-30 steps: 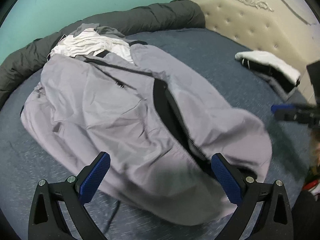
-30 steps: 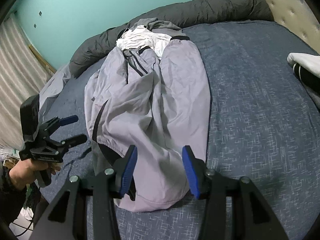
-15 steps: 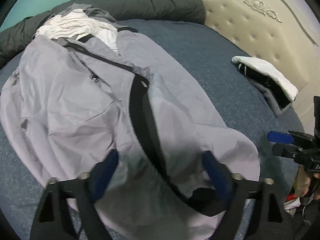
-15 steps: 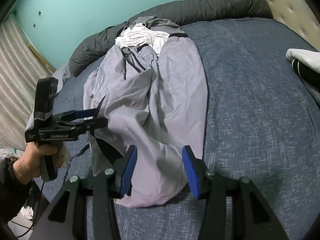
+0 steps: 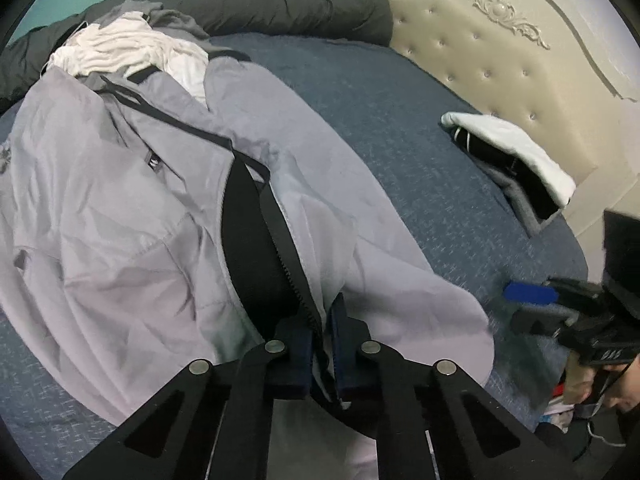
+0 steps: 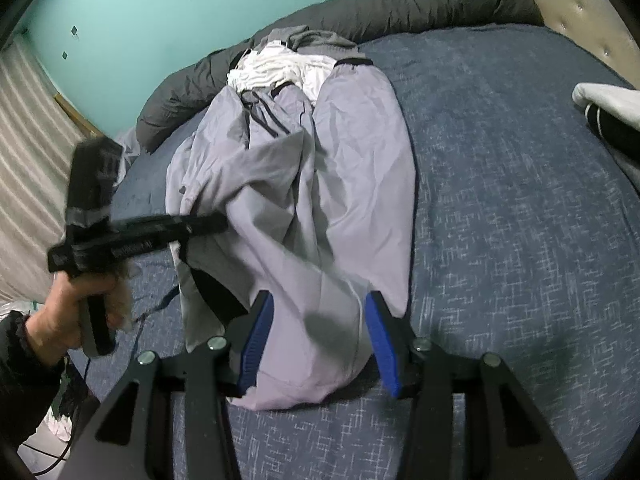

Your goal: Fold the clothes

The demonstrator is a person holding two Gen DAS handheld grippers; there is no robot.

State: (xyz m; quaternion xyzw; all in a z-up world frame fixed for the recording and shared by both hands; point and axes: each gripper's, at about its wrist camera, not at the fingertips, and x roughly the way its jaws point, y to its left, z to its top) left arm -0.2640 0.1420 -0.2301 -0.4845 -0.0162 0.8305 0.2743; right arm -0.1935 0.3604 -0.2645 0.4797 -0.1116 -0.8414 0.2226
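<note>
A light grey jacket (image 5: 120, 200) with black lining and a zipper lies spread on the bed, seen lengthwise in the right wrist view as the jacket (image 6: 360, 160). My left gripper (image 5: 320, 344) is shut on the jacket's zippered front edge near the hem. From the right wrist view, a hand holds that left gripper (image 6: 200, 224) at the jacket's left side. My right gripper (image 6: 320, 344) stands open, its blue pads (image 6: 260, 340) on either side of the jacket's near end. It appears at the right edge as the right gripper (image 5: 532, 304), off the cloth.
A white and grey clothes pile (image 5: 120, 44) sits at the jacket's far end, against a rolled dark duvet (image 5: 280, 4). A folded stack of black, grey and white clothes (image 5: 512, 152) lies by the cream headboard (image 5: 500, 40). Blue bedcover (image 6: 520, 220) stretches to the right.
My left gripper moved in over the jacket and went from wide open to shut on its zipper edge. The right gripper edged forward over the near end and stayed open.
</note>
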